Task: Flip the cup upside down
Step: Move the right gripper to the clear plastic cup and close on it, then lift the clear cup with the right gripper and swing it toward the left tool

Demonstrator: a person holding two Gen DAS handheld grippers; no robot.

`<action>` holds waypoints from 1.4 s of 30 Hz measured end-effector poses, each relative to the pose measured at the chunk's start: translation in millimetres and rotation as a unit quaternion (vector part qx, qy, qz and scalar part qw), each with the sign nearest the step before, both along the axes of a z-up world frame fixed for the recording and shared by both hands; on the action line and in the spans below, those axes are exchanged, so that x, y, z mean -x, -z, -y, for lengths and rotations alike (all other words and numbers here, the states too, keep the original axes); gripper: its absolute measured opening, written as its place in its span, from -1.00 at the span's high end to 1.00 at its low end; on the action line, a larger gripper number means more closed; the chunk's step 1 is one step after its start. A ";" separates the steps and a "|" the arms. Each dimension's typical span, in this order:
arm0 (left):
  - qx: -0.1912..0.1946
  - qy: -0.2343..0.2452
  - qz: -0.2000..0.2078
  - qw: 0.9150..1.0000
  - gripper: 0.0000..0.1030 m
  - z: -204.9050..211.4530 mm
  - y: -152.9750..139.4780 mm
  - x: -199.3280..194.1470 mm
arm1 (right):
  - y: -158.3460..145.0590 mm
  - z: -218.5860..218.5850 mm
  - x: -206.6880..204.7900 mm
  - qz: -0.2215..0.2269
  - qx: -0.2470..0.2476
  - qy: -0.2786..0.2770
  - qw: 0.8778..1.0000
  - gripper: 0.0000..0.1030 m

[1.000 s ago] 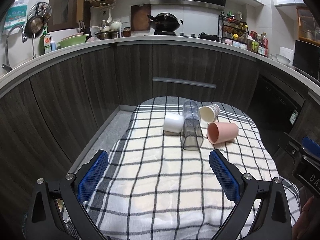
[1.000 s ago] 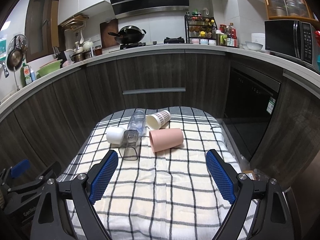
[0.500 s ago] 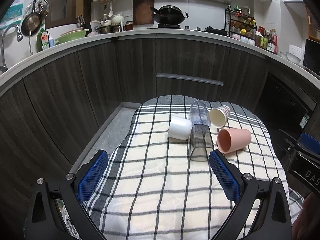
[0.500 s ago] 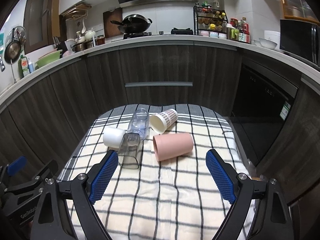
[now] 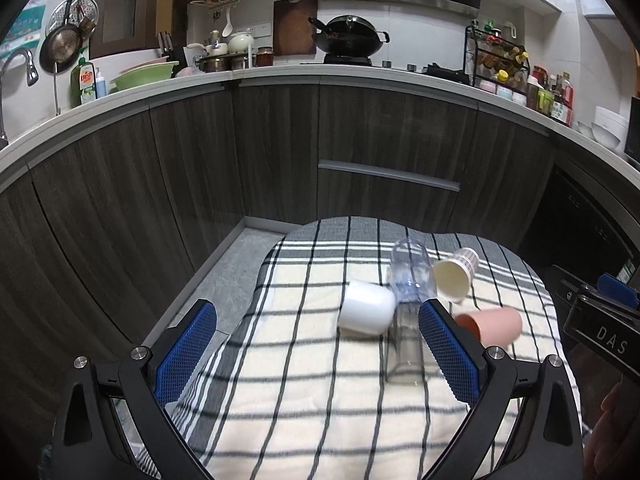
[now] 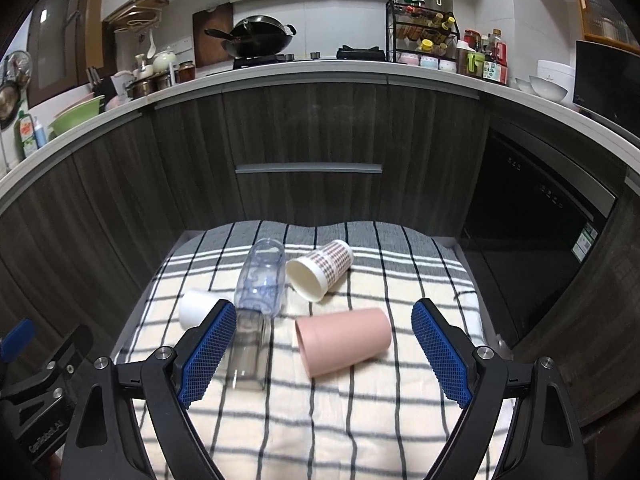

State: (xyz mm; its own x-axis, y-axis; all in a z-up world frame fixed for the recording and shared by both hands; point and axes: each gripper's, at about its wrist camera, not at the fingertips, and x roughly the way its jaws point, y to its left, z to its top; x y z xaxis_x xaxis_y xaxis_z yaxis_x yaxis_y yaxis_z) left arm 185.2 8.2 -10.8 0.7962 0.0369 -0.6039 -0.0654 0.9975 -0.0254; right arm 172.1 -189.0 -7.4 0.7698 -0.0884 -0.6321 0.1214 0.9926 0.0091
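Several cups lie on their sides on a checked cloth (image 6: pixel 360 420): a pink cup (image 6: pixel 344 346) (image 5: pixel 494 322), a patterned paper cup (image 6: pixel 318 270) (image 5: pixel 456 276), a white cup (image 6: pixel 194 306) (image 5: pixel 366 308), a clear round cup (image 6: pixel 262 280) (image 5: pixel 412 272) and a grey clear square cup (image 6: pixel 248 354) (image 5: pixel 406 350). My right gripper (image 6: pixel 322 354) is open, just short of the pink cup. My left gripper (image 5: pixel 316 350) is open, just short of the white cup. Both are empty.
The cloth (image 5: pixel 320 400) covers a small table in front of dark kitchen cabinets (image 6: pixel 308 152). The floor (image 5: pixel 228 276) drops away at the left. The right gripper's body (image 5: pixel 600 328) shows at the left view's right edge; the left gripper's body (image 6: pixel 36 392) shows at the right view's left edge.
Both grippers have moved forward and lower toward the cups, which now look larger. The left view has shifted left. The cups have not moved. Both grippers stay open.
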 end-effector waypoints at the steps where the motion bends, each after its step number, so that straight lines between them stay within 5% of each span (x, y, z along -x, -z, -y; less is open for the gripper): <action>1: 0.001 -0.002 -0.001 1.000 -1.00 -1.9 1.3 -6.0 | 0.5 -0.8 -7.1 -0.002 0.000 0.000 1.000 -0.73; 21: 0.016 -0.021 -0.036 0.999 -1.00 -41.7 50.0 -110.6 | 87.3 -55.4 -185.9 -0.160 -0.012 -0.048 0.986 -0.73; 38: 0.051 -0.008 -0.082 0.995 -1.00 -51.7 94.5 -144.0 | 155.9 -61.2 -248.5 -0.269 -0.021 -0.032 0.962 -0.73; 42: 0.052 -0.009 -0.082 0.995 -1.00 -53.3 96.4 -146.1 | 167.6 -62.3 -254.8 -0.289 -0.028 -0.033 0.956 -0.59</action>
